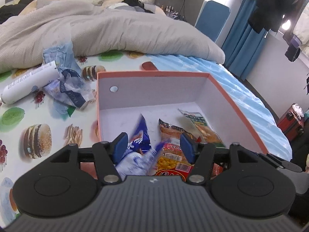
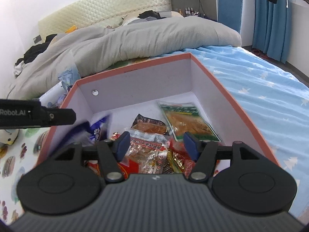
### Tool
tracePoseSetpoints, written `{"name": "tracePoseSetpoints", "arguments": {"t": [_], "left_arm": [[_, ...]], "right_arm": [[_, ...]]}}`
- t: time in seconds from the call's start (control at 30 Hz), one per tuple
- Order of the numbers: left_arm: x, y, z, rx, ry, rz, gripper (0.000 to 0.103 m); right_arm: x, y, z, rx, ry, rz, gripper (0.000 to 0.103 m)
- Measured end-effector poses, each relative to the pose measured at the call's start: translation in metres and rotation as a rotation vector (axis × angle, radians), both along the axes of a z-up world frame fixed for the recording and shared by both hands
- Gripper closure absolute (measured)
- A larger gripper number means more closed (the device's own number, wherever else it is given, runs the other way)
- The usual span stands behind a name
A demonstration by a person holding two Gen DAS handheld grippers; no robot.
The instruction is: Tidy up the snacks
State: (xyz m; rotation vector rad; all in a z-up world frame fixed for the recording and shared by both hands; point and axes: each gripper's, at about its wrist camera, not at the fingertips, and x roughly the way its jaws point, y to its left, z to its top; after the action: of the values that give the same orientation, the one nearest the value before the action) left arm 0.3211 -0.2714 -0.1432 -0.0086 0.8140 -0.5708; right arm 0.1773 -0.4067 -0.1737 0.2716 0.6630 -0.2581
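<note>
Both claws spread over snack box

Left claw [image 1: 153,147] spread, nothing pinched; blurred blue-white packet [image 1: 138,148] just beyond left pad, seemingly free of both pads. Right claw [image 2: 156,145] spread too, nothing pinched, over clear wrapper with red print [image 2: 149,150]. Under both: red packet with yellow balls [image 1: 170,161] at near end of box.

Orange-rimmed box [image 1: 227,96] open, white inside, on bed. Farther in: orange-brown packet [image 1: 172,130] mid-floor, green-topped packet [image 2: 186,118] flat toward far right corner. Blue-white packet leaning by left wall in right wrist view. Round metal stud [image 1: 113,89] on far wall.

Left of box on food-print sheet [image 1: 38,135]: crumpled blue-white wrapper [image 1: 65,85], white tube [image 1: 29,83] lying on its side, touching wrapper. Right of box: blue star-print sheet [image 2: 260,81].

Beyond: grey duvet [image 1: 96,31] bunched across bed, quilted headboard [image 2: 104,9], blue curtains [image 2: 270,19]
</note>
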Motion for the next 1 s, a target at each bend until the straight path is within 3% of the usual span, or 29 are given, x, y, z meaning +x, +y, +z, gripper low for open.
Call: {"name": "tracePoseSetpoints", "arguments": {"t": [0.23,0.57,1.0], "left_arm": [[-0.035,0.019,0.038,-0.026,-0.056,0.007,0.038],[-0.115,0.064,0.106,-0.073,-0.163,-0.023,0.038],[-0.21,0.142,0.145,-0.089,-0.203,0.027,0.038]], "right_arm": [[-0.029,0.009,0.031,0.001,-0.061,0.009,0.04],[-0.097,0.04,0.094,-0.013,-0.167,0.024,0.04],[-0.171,0.077,0.139,-0.047,-0.238,0.045,0.04]]}}
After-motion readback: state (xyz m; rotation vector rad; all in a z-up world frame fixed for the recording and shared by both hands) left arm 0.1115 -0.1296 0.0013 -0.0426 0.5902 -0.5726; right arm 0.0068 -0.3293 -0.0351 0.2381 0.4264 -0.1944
